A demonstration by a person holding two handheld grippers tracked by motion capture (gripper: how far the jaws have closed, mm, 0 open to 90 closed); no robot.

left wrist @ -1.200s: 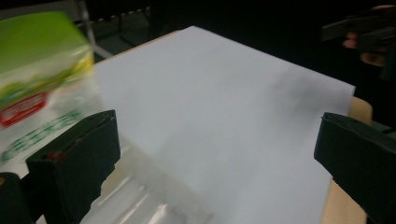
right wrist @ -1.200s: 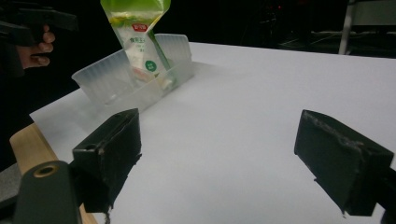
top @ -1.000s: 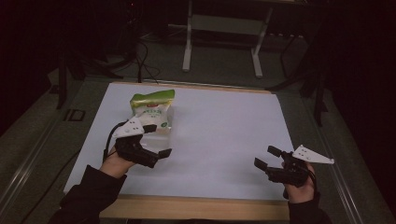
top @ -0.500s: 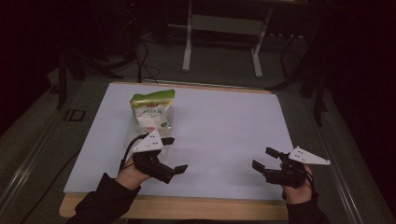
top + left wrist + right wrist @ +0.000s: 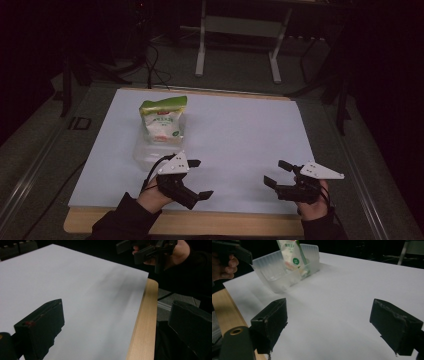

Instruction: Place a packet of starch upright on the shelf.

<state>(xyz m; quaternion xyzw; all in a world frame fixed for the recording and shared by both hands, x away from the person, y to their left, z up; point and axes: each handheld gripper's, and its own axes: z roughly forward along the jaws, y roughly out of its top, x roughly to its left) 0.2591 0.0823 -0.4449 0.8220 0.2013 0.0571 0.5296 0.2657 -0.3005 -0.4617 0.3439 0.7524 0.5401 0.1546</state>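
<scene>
Green-topped pouch [image 5: 161, 121] in clear tub [image 5: 145, 152]

pouch [image 5: 162, 120] showing white with green top (red mark near it) | bin [image 5: 284, 272] looking clear, frosted | sheet [image 5: 235, 135] lying white | table [image 5: 143, 322] edge showing pale wood | grippers [image 5: 196, 179] [image 5: 276, 174] showing black, plates grey

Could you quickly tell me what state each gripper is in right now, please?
Left gripper: open, holding nothing, just in front of the clear bin with the pouch.
Right gripper: open, holding nothing, above the white sheet.
</scene>
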